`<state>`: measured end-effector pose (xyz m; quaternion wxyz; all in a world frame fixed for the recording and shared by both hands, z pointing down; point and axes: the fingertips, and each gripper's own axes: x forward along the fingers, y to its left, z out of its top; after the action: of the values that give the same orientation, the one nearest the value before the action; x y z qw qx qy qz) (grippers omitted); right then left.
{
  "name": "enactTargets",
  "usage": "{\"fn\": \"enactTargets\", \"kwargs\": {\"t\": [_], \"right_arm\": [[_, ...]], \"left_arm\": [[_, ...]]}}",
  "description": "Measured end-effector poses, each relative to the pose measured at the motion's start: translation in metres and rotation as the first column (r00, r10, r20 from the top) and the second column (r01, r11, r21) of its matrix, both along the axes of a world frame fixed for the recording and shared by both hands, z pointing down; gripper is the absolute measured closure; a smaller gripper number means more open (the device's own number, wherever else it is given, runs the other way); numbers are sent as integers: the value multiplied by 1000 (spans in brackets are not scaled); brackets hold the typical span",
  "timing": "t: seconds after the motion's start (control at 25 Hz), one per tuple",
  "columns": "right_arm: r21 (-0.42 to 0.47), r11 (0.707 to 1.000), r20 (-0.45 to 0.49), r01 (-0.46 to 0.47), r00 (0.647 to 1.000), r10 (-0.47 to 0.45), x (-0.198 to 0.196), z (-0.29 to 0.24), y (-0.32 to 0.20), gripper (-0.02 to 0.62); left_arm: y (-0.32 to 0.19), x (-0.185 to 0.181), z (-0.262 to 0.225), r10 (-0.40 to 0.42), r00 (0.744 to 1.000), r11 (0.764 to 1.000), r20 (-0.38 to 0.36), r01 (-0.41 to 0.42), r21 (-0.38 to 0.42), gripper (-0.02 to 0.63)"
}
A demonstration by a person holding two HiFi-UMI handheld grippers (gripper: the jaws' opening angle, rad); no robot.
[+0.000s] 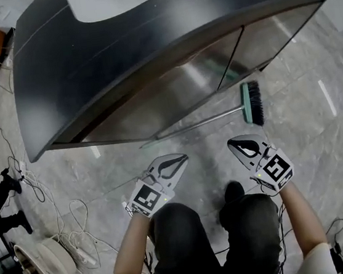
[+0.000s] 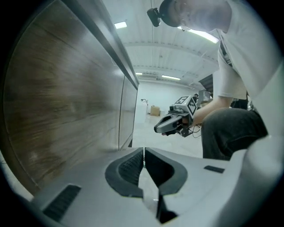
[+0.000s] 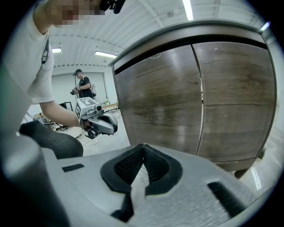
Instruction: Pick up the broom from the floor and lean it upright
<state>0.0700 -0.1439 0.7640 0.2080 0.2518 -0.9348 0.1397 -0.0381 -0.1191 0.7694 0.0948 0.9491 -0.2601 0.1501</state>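
In the head view the broom lies flat on the grey floor along the foot of the cabinet. Its green head with black bristles (image 1: 253, 103) is at the right, and its thin metal handle (image 1: 198, 124) runs left. My left gripper (image 1: 183, 158) hovers just short of the handle's left end, shut and empty. My right gripper (image 1: 235, 143) is below the broom head, apart from it, also shut with nothing held. Neither gripper view shows the broom. In each, the pads meet: left gripper (image 2: 143, 150), right gripper (image 3: 143, 146).
A large dark-topped cabinet (image 1: 118, 59) with wooden doors (image 3: 222, 102) stands right behind the broom. Loose cables (image 1: 49, 204) and a white reel (image 1: 50, 257) lie on the floor at the left. My knees (image 1: 213, 221) are below the grippers. Another person (image 3: 83, 88) stands far off.
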Motion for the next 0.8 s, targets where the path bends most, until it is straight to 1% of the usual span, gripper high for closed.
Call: {"fn": "enactTargets", "kwargs": {"t": [0.24,0.52,0.68,0.8], "right_arm": [[40,997,-35,63,997,-62,-19,45,7,594],[49,992,-69,115,991,-111,-39,106,4,592],[59,988,-103,141,986,-134,-48,149,-5,575],[54,986,-140,155,979,-146,-54,179,-12,558]], "left_arm": [[1,-22,38,7,1000,1000,1,-7,19,594],[11,-34,80,14,1000,1000,18,-14,12,594],[14,-43,108,8,1000,1000,27,-8,-9,594],[15,-49,118,-14,1000,998,11,14,-59,594]]}}
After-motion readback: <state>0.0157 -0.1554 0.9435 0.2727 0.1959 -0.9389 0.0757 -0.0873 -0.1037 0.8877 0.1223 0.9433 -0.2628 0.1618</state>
